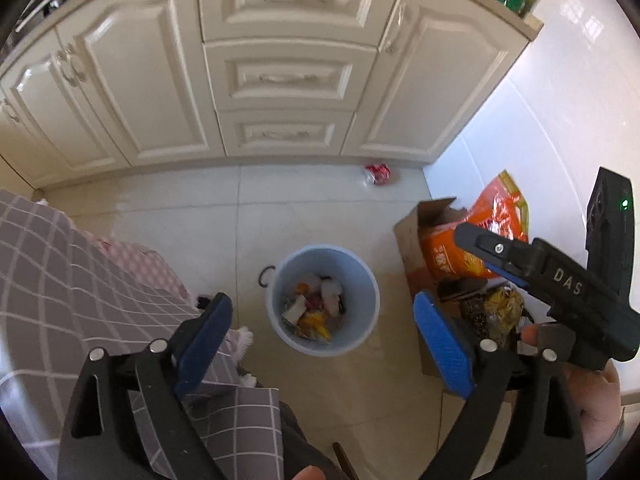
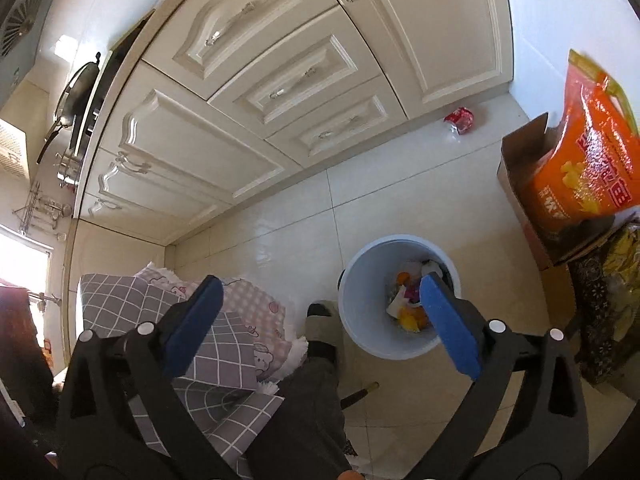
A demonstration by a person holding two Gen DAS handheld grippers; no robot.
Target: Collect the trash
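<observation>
A light blue bin (image 1: pixel 286 270) (image 2: pixel 362 276) stands on the tiled floor, partly filled with mixed trash (image 1: pixel 316 308) (image 2: pixel 408 300). My left gripper (image 1: pixel 324 340) hangs above it, open, with nothing between its blue pads. My right gripper (image 2: pixel 322 324) is also open and empty, its right pad over the bin's mouth. In the left wrist view the right gripper's black body (image 1: pixel 560 284) shows at the right, held by a hand. A crumpled red wrapper (image 1: pixel 380 174) (image 2: pixel 460 119) lies on the floor at the foot of the cabinets.
Cream cabinets (image 1: pixel 288 80) (image 2: pixel 280 80) run along the far side. A cardboard box (image 1: pixel 408 240) (image 2: pixel 516 176) with an orange bag (image 1: pixel 496 216) (image 2: pixel 592 152) stands right of the bin. Grey checked cloth (image 1: pixel 60 260) (image 2: pixel 224 356) lies at the left. A person's slippered foot (image 2: pixel 320 320) is beside the bin.
</observation>
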